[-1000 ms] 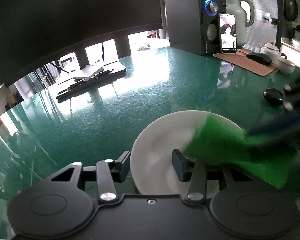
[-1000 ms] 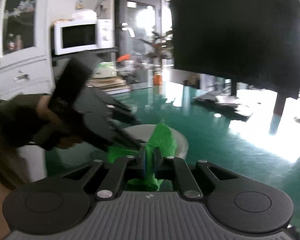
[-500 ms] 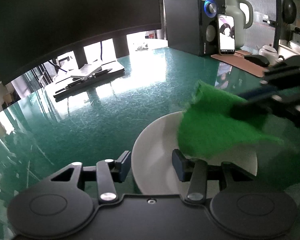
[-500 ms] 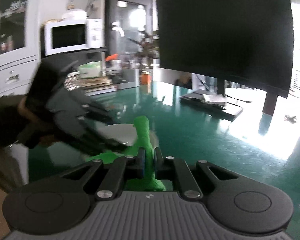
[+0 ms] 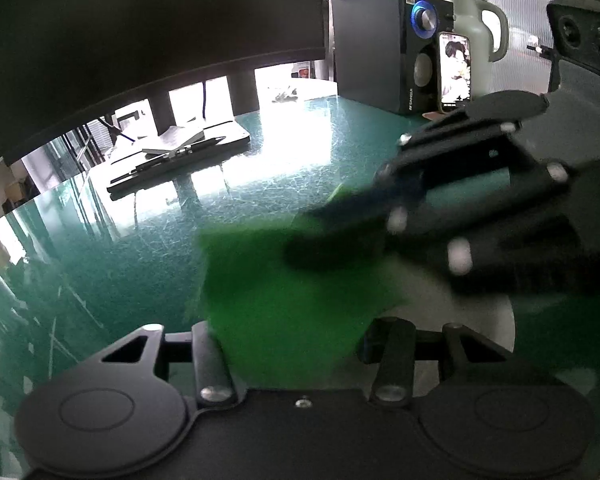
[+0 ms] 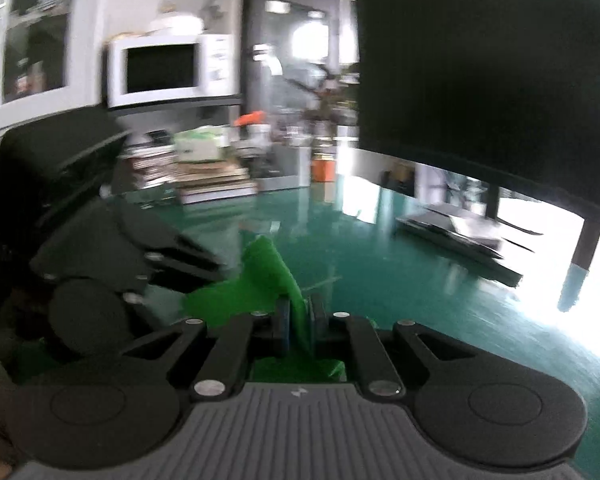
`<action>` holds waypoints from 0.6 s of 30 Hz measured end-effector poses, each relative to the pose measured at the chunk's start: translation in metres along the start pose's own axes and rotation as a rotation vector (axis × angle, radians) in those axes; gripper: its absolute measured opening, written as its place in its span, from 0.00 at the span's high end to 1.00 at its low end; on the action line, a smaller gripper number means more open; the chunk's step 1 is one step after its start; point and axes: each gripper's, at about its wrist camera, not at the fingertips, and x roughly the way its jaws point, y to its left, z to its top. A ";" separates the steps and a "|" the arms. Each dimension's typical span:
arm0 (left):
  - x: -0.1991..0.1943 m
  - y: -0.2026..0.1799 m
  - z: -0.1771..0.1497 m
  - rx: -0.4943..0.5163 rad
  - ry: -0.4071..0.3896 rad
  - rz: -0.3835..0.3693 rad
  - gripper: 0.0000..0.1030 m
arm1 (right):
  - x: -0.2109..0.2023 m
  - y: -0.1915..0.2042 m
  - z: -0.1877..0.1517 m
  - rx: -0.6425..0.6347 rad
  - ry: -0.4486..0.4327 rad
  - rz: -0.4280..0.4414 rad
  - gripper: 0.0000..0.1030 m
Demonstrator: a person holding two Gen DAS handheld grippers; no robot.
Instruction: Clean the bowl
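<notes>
Now right tongs (image 6: 299, 314) clamped on green cloth (image 5: 284, 304) over bowl (image 5: 480, 312), left tongs (image 5: 296, 340) astride its rim.

Right gripper (image 6: 299, 314) clamped tight, left gripper (image 5: 296, 336) part-spread

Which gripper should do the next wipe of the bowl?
Right. The right gripper is shut on the green cloth, which lies over the white bowl. The left gripper straddles the bowl's near rim, steadying it.
</notes>
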 end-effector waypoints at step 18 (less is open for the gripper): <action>-0.003 -0.013 -0.001 -0.013 0.001 0.102 0.48 | -0.018 -0.017 -0.009 0.094 0.015 -0.187 0.90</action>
